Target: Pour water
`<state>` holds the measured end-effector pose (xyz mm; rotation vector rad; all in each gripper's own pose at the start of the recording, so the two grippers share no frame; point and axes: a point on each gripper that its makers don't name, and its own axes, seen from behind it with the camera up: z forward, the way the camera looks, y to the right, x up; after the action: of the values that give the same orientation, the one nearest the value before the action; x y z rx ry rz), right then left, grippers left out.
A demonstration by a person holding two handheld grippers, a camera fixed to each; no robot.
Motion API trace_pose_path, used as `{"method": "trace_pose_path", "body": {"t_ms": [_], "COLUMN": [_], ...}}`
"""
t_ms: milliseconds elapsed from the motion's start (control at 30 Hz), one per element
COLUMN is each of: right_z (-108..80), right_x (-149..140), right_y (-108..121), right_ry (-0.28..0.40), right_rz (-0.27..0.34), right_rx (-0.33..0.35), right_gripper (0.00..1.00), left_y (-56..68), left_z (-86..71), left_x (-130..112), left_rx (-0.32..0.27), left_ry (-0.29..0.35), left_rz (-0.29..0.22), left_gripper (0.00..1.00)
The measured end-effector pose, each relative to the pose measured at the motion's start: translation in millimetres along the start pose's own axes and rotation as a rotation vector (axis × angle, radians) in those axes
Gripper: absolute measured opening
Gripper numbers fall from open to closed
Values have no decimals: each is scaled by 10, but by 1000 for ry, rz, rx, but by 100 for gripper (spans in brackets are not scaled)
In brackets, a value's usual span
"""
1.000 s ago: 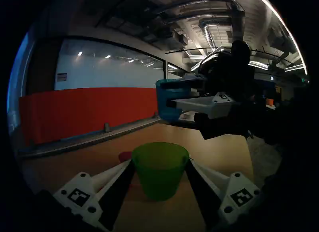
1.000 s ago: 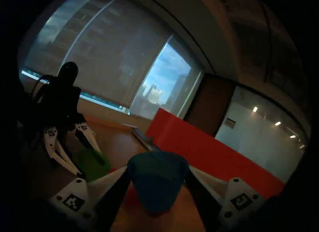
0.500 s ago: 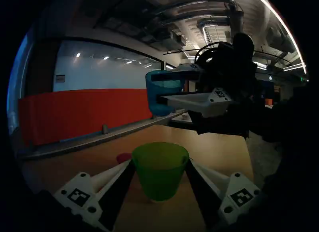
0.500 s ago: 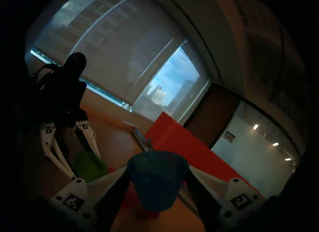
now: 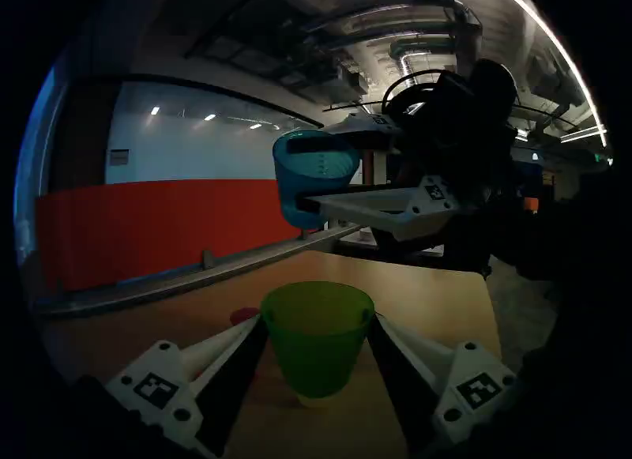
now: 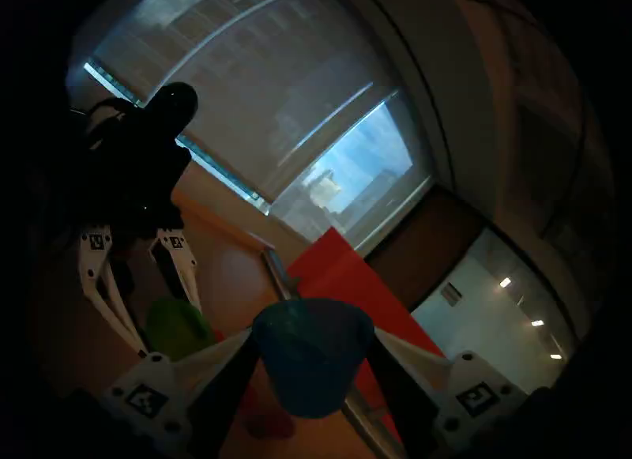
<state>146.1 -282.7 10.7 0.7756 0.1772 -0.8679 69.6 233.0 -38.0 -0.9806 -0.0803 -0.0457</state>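
Observation:
In the left gripper view, my left gripper (image 5: 317, 348) is shut on a green cup (image 5: 317, 336) held upright just above the wooden table (image 5: 426, 289). Above and beyond it hangs a blue cup (image 5: 312, 174), tilted to the left, with my right gripper (image 5: 332, 171) shut on it. In the right gripper view the blue cup (image 6: 312, 352) sits between the right gripper's (image 6: 312, 364) fingers. Lower left there, the green cup (image 6: 178, 326) is held by the left gripper (image 6: 162, 313).
A small red object (image 5: 243, 314) lies on the table behind the green cup, also seen as the red object (image 6: 265, 415) under the blue cup. A red panel (image 5: 158, 222) runs along the table's far edge. A window (image 6: 347, 163) lies beyond.
The right gripper has risen and moved left with the blue cup, tipping it further over. The green cup and left gripper have stayed in place.

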Motion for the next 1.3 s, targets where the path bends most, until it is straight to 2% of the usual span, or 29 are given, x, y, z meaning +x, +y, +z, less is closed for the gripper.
{"method": "trace_pose_path", "body": {"t_ms": [467,800,1300], "right_z": [129,203,178], "right_x": [20,74,124], "right_y": [29,17,103], "right_ry": [-22,-29,-31], "right_rz": [-130,-255,-366], "right_rx": [15,28,11], "right_gripper": [90,90,90], "left_y": [-20,-59,-41], "left_z": [32,43,46], "left_x": [49,109,155], "left_rx": [-4,0,-8], "left_ry": [6,19,22], "left_rz": [1,-2,7], "left_gripper": [86,86,86]}}
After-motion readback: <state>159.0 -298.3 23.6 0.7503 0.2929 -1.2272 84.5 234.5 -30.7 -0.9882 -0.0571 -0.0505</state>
